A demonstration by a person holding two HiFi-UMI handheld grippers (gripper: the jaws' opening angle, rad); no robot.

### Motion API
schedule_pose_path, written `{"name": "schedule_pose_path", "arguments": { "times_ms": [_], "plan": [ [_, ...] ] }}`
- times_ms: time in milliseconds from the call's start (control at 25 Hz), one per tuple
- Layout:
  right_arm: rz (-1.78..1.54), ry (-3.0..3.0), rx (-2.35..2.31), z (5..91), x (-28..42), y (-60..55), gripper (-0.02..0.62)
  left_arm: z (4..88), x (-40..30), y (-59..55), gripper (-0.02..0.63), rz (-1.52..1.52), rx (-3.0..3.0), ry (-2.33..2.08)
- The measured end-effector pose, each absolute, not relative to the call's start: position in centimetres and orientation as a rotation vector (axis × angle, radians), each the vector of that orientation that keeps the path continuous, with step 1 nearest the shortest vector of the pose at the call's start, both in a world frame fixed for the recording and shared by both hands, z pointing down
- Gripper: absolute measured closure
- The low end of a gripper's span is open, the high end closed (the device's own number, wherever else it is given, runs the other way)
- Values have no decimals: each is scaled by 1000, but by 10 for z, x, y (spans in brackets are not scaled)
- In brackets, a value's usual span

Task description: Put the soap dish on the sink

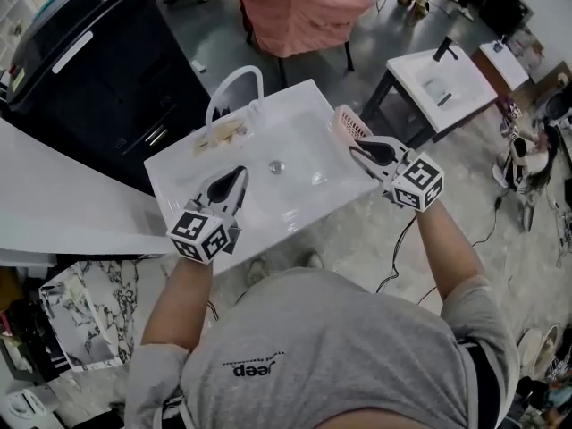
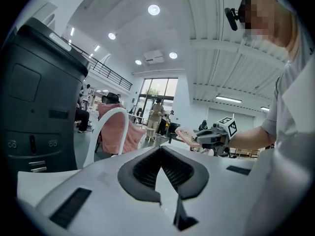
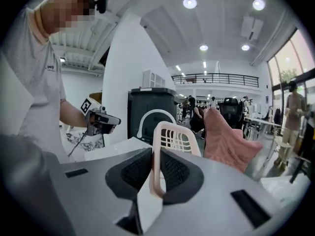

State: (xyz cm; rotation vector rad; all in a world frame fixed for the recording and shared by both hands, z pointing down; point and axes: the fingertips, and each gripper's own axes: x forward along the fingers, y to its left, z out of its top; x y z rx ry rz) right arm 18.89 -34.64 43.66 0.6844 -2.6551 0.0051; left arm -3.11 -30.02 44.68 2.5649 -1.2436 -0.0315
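The pink slatted soap dish (image 1: 349,125) stands on edge over the right rim of the white sink (image 1: 304,105). My right gripper (image 1: 362,147) is shut on it; in the right gripper view the soap dish (image 3: 173,137) rises upright between the two pads of my right gripper (image 3: 156,154). My left gripper (image 1: 235,180) hovers over the left part of the basin, shut with nothing in it; its pads meet at the tips (image 2: 160,149). From the left gripper view the soap dish (image 2: 186,134) shows in the right gripper (image 2: 210,139) across the sink.
A white arched faucet (image 1: 234,83) stands at the sink's back left, with a small beige item (image 1: 223,134) beside it and a drain (image 1: 276,165) mid-basin. A black cabinet (image 1: 98,70) stands behind, then a pink-draped chair (image 1: 295,7) and a second sink (image 1: 442,83) at right.
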Motion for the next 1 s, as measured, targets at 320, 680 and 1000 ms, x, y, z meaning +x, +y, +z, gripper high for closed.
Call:
{"name": "schedule_pose_path", "arguments": {
  "times_ms": [320, 680, 1000],
  "plan": [
    [-229, -2443, 429, 500, 142, -427, 491, 490, -24, -353, 592, -2, 2584, -1169],
    [-311, -2260, 235, 605, 106, -526, 492, 553, -28, -399, 592, -6, 2517, -1142],
    [-391, -2124, 53, 688, 91, -566, 492, 601, -20, -411, 592, 19, 2484, -1113]
  ]
}}
